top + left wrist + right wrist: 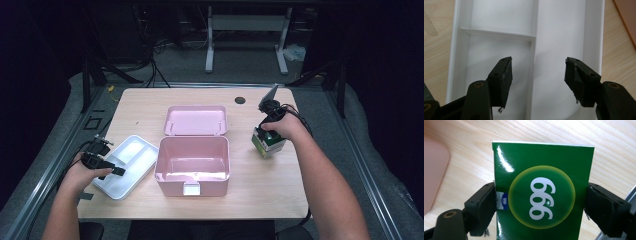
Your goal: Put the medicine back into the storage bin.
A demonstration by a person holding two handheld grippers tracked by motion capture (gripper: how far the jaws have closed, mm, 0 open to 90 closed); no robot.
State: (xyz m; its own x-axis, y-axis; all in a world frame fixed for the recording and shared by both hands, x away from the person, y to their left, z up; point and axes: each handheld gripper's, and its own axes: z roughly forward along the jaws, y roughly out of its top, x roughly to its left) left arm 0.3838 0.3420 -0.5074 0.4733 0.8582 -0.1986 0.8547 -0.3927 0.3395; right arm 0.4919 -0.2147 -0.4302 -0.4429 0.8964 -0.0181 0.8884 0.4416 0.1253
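right of centre in the high view, the green box (541, 192) stands on the table (260, 190), the right tongs (269, 131) pinching its narrow sides. likely light, crushable cardboard, glossy: grip gently. left tongs (537, 80) gape empty over the white tray (559, 30).

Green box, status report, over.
Right tool shut on green box, right of pink case. Left tool open above white tray. Nothing between.

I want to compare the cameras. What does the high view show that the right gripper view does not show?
High view alone: the open pink plastic box, its pink lid, the white divided plastic tray and the left hand-held gripper. Right gripper view alone: the white "999" in a yellow-ringed circle. Both: the green cardboard box between the right hand-held gripper jaws, on the light wooden table.
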